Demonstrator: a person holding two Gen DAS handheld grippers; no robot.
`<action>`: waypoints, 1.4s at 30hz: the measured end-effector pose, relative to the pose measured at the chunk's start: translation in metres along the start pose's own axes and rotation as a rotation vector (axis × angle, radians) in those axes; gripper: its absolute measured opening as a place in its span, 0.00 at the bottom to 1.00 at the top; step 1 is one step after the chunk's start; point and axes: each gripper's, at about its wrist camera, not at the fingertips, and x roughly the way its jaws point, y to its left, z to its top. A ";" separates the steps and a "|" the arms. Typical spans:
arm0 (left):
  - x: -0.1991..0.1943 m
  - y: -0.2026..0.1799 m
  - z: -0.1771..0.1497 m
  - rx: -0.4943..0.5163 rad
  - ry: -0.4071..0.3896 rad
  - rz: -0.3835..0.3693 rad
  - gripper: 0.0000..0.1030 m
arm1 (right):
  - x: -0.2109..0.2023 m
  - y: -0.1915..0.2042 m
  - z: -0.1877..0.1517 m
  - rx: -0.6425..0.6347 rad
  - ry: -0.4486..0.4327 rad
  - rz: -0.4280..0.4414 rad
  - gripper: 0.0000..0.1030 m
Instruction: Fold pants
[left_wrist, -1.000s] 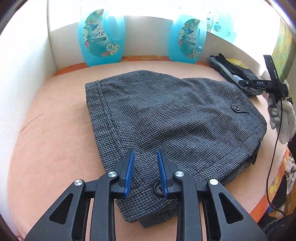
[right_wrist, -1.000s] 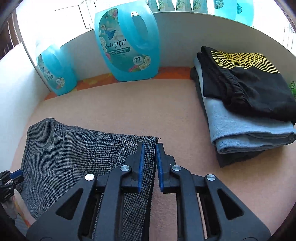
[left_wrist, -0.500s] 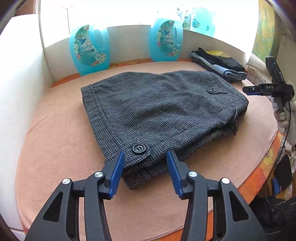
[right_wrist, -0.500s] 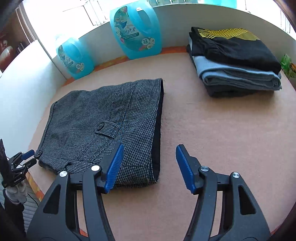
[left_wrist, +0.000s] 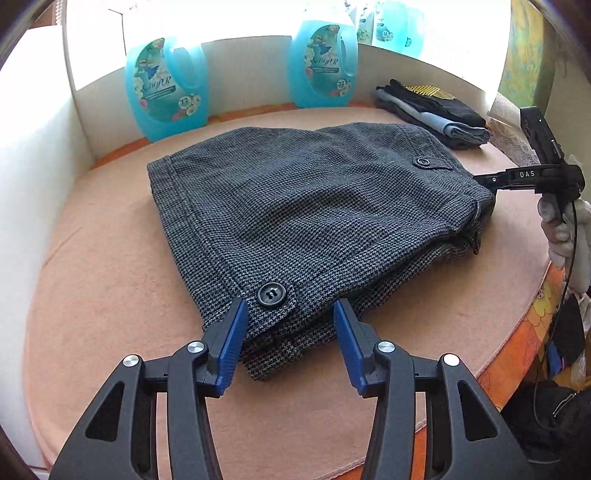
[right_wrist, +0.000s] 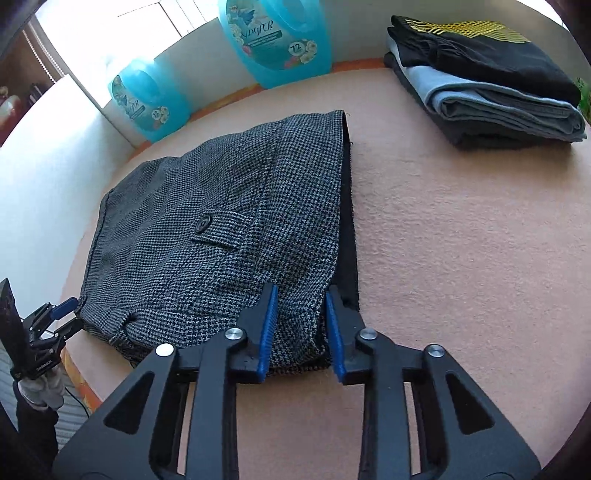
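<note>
The folded pants (left_wrist: 317, 221) lie on the peach worktop (left_wrist: 92, 295). The left claw (left_wrist: 288, 332) gapes wide, its pads flanking the buttoned corner at 12 o'clock. The right claw (right_wrist: 297, 321) stands half-open astride another corner at 12 o'clock, seemingly ungripped.

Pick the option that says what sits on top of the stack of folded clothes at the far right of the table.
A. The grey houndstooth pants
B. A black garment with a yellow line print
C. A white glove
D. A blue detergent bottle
B: in the right wrist view a black garment with a yellow line print lies on top of the stack, above a light blue folded piece; the grey houndstooth pants lie apart on the table.
</note>
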 end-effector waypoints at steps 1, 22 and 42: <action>0.000 0.000 -0.001 0.000 -0.001 0.002 0.45 | -0.005 0.003 0.001 -0.013 -0.016 -0.024 0.10; 0.019 -0.094 0.086 0.149 -0.072 -0.200 0.45 | -0.032 -0.034 -0.026 0.197 -0.069 0.037 0.46; 0.043 -0.174 0.102 0.282 0.003 -0.305 0.64 | -0.037 -0.083 -0.026 0.378 -0.104 0.156 0.60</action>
